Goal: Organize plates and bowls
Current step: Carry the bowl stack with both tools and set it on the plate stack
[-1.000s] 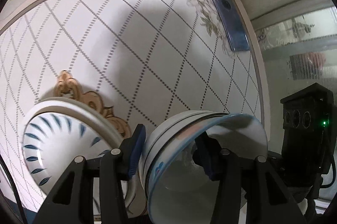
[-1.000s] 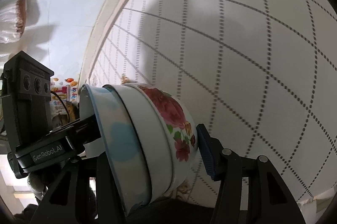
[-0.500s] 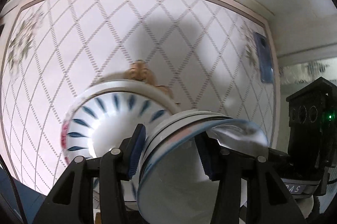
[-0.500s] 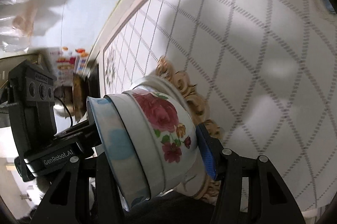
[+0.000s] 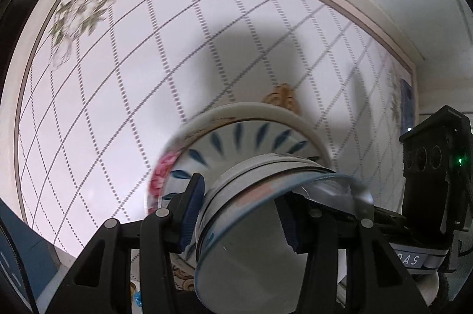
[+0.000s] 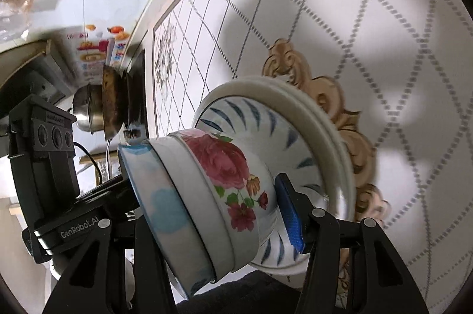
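Observation:
A stack of nested bowls (image 5: 266,213), the outermost with red roses (image 6: 221,166) and the innermost blue-rimmed, hangs just over a stack of plates (image 5: 236,142). The top plate has blue leaf marks (image 6: 260,119) and lies on a white plate with a rose rim (image 5: 161,175). My left gripper (image 5: 239,213) is shut on one side of the bowl stack's rim, one finger inside. My right gripper (image 6: 207,210) is shut on the other side, its blue pad (image 6: 291,216) against the outer wall. Whether the bowls touch the plate I cannot tell.
The plates sit on a white table (image 5: 118,77) with a dotted diamond pattern, flower prints and a gold ornament (image 6: 325,95). A dark phone-like slab (image 5: 406,101) lies at the far right edge. A stove with metal pots (image 6: 100,104) stands beyond the table's left end.
Both grippers have carried the bowl stack over to the plates and lowered it towards the blue-leaf plate. The plates have come to sit under the bowls.

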A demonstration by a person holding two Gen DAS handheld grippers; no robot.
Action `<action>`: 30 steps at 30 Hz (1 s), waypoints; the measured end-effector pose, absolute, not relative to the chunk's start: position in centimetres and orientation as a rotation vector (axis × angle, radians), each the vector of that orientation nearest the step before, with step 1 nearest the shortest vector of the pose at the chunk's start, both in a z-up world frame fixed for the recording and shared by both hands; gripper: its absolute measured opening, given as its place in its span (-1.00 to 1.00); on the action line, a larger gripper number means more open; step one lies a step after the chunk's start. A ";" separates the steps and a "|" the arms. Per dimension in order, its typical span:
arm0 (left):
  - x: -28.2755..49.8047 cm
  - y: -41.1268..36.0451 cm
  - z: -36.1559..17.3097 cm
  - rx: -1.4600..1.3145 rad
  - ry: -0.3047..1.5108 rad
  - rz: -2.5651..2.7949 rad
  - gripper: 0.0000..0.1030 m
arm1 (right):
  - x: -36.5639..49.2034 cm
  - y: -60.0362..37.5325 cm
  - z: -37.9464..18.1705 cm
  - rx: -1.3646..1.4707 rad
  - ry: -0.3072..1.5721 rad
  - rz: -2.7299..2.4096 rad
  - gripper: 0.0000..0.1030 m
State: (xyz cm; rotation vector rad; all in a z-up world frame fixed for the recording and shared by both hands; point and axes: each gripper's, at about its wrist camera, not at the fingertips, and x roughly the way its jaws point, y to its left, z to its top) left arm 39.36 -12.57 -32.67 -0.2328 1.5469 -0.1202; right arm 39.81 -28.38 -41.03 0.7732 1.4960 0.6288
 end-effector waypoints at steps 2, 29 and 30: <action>39.3 -12.0 -33.0 -0.238 1.555 -0.107 -0.15 | 39.9 -27.4 -41.6 0.770 1.508 0.637 0.10; 38.1 -13.3 -30.3 -0.062 1.421 -0.120 -0.15 | 38.1 -28.6 -38.3 0.611 1.426 0.494 0.41; 37.7 -13.2 -29.5 -0.054 1.396 -0.118 -0.13 | 37.7 -28.9 -37.6 0.594 1.402 0.478 0.51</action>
